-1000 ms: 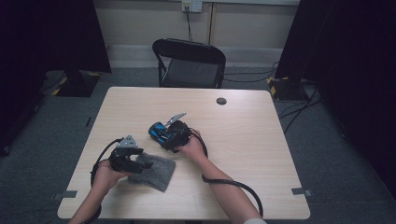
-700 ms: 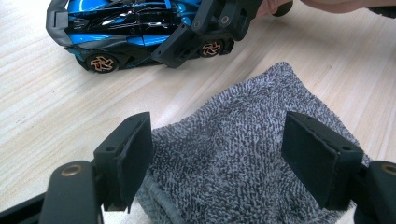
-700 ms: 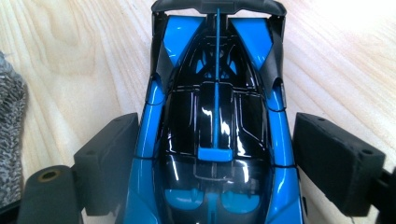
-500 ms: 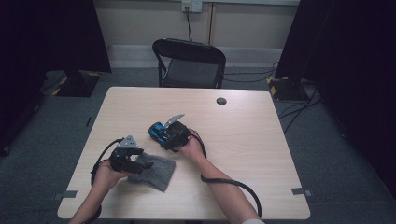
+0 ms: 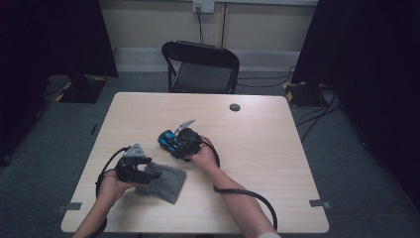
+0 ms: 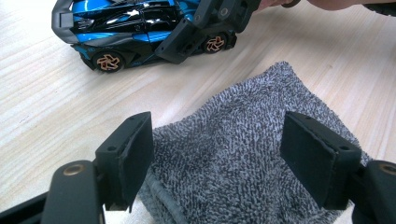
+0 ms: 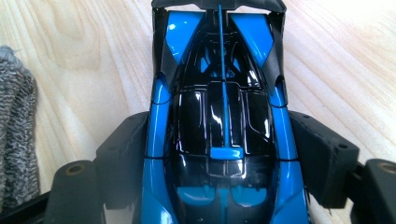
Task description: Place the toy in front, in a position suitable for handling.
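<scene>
While wood table point(image 5: 277, 163) fronts black chair point(image 5: 200, 67): right fingers point(image 7: 322, 158) grip toy car point(image 7: 219, 126); left fingers point(image 6: 130, 154) spread.

- The high view looks forward and down from above the person's side, taking in the whole worktop point(image 5: 257, 148), a chair point(image 5: 200, 67) beyond it and the floor around.
- The left gripper view sits low and close over the cloth point(image 6: 243, 154), facing the toy car point(image 6: 140, 28) farther off.
- The right gripper view looks straight down the car point(image 7: 222, 121) from very near.
- All three views share the car and the cloth point(image 5: 163, 181).
</scene>
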Demonstrator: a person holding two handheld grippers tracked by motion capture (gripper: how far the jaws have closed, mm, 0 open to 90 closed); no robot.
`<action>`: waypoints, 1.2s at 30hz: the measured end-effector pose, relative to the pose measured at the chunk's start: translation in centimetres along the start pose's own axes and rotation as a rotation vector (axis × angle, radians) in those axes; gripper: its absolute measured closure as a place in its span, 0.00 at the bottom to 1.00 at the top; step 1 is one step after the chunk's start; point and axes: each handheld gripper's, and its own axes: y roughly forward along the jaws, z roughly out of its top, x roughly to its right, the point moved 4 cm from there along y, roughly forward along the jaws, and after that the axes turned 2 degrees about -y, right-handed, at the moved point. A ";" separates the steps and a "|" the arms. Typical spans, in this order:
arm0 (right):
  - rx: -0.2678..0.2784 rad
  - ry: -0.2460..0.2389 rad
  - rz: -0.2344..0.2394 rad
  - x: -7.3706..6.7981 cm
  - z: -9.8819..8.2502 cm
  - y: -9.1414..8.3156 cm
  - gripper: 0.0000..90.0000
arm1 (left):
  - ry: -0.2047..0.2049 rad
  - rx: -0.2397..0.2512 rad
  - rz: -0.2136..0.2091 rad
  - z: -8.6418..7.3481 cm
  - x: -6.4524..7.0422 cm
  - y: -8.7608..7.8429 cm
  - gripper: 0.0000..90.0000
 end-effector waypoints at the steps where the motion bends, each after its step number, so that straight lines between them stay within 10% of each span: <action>1: 0.000 0.001 0.004 0.1 0.0 -0.1 0.29 | -0.004 0.002 0.001 0.0 0.0 0.1 0.28; 36: 0.005 0.002 -0.046 0.5 -0.7 -0.3 0.18 | -0.004 0.008 0.003 0.2 -0.1 0.1 0.29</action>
